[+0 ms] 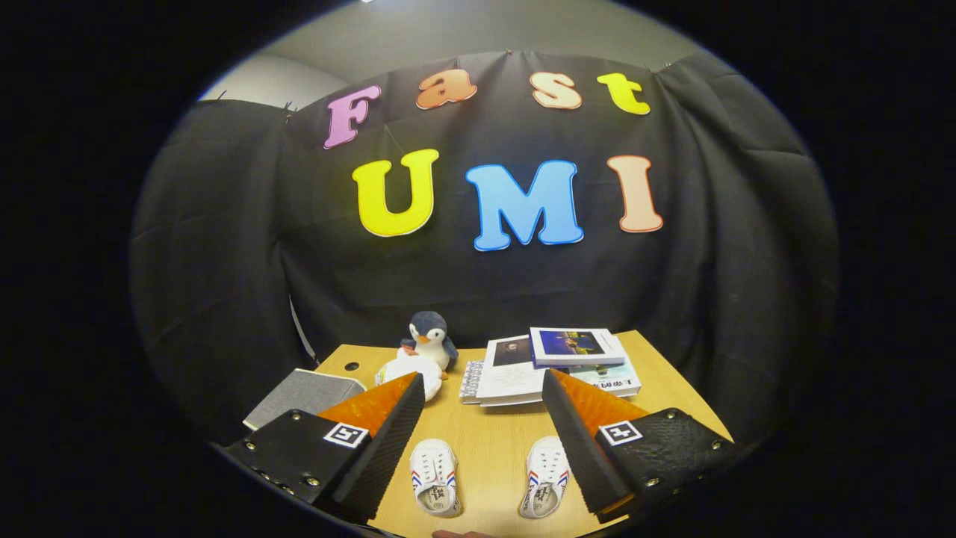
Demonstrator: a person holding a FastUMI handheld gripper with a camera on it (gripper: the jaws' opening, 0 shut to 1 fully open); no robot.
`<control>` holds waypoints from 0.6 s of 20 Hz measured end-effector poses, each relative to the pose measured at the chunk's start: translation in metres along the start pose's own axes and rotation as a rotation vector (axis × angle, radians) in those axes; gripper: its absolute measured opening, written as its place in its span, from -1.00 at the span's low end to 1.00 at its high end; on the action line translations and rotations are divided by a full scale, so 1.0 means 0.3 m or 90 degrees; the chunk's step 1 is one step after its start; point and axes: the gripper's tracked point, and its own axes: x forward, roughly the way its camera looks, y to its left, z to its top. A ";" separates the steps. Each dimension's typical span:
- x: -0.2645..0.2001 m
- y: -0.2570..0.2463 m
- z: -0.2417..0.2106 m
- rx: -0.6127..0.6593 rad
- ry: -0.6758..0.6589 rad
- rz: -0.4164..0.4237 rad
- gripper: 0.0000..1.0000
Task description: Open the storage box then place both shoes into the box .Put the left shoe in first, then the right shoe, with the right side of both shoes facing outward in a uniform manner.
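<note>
Two small white shoes with red and blue side stripes lie on the wooden table, toes pointing away from me. One shoe lies beside the left finger, the other shoe close against the right finger. A grey fabric storage box with its lid down stands at the table's left edge, beyond the left finger. My gripper hovers above the table, open wide, with nothing between its fingers.
A plush penguin stands at the back of the table with a white and orange soft toy in front of it. A stack of books and magazines lies at the back right. Black cloth walls the booth behind.
</note>
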 end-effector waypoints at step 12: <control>0.276 0.397 -0.309 0.121 0.189 0.331 0.94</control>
